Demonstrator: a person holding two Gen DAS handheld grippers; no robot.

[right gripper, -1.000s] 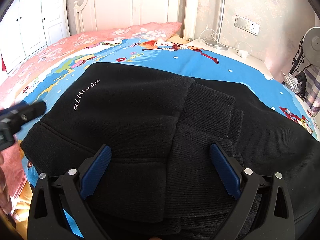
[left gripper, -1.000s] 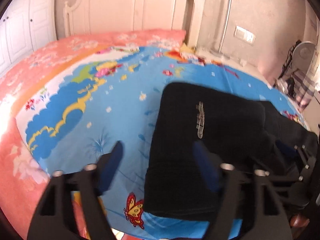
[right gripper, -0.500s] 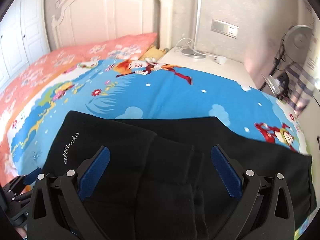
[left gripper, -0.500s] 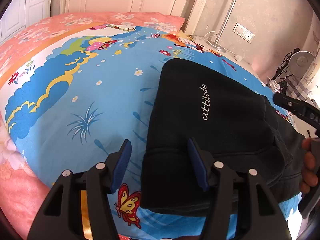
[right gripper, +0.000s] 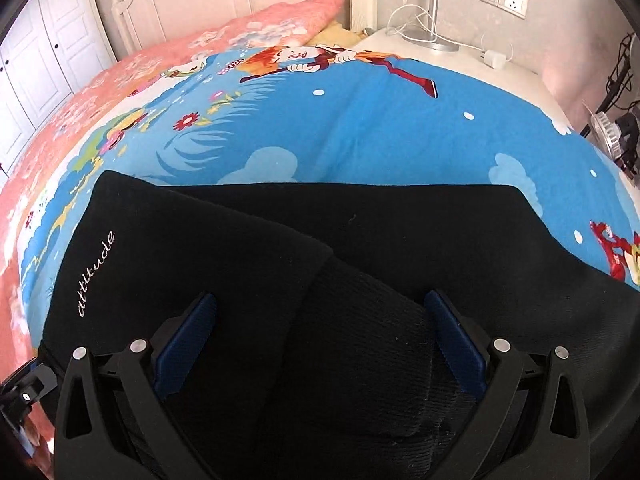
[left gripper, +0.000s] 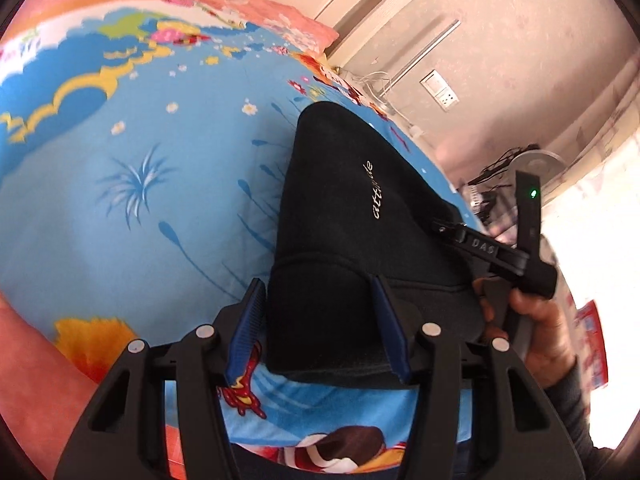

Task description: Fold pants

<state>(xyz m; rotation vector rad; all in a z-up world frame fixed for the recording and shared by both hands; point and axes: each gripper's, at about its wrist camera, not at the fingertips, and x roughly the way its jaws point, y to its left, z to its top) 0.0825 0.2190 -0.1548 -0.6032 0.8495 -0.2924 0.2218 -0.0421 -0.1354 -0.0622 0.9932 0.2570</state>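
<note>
Black knit pants [left gripper: 360,248], folded and lettered "attitude", lie on the blue cartoon bedsheet [left gripper: 140,200] near its front edge. In my left wrist view, the left gripper [left gripper: 320,328] stands part open, its blue pads [left gripper: 248,328] straddling the near folded corner; whether they pinch the cloth I cannot tell. The right gripper [left gripper: 500,256] shows at the right, held in a hand [left gripper: 536,328].

In my right wrist view, the right gripper [right gripper: 320,340] is spread wide over the ribbed cuff [right gripper: 360,340], gripping nothing. A lamp base [right gripper: 436,40] stands on the nightstand [right gripper: 460,60] beyond.
</note>
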